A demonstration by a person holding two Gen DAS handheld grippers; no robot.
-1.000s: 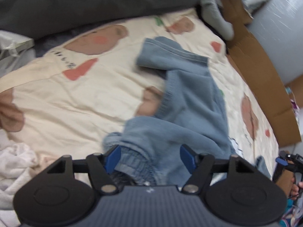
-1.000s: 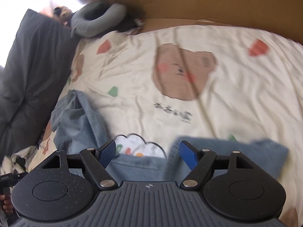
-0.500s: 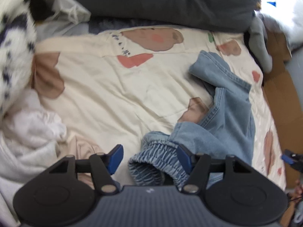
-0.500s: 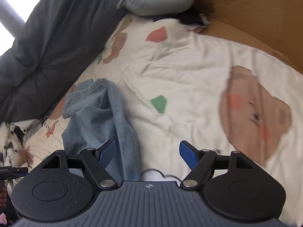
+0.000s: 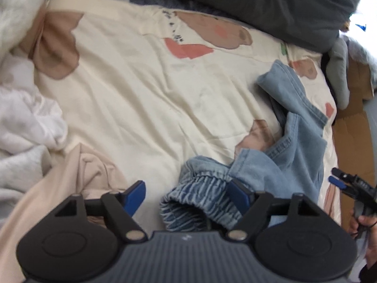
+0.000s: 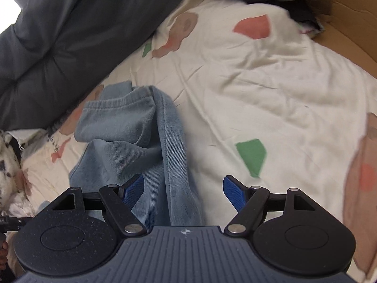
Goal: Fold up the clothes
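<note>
Left tool angled down, jaws apart over jeans

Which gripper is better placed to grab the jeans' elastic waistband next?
Left. The left gripper has the elastic waistband bunched between its open jaws, which have just been opening. The right gripper, also open, is over a plain leg of the jeans.

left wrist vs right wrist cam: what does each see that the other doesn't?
Left wrist only: the jeans' elastic waistband between the open left tool, a beige garment, and white laundry.
Right wrist only: a green patch on the sheet, beyond the open right tool.
Both: the blue jeans, the cream bear-print sheet, the dark grey cushion and the cardboard.
</note>
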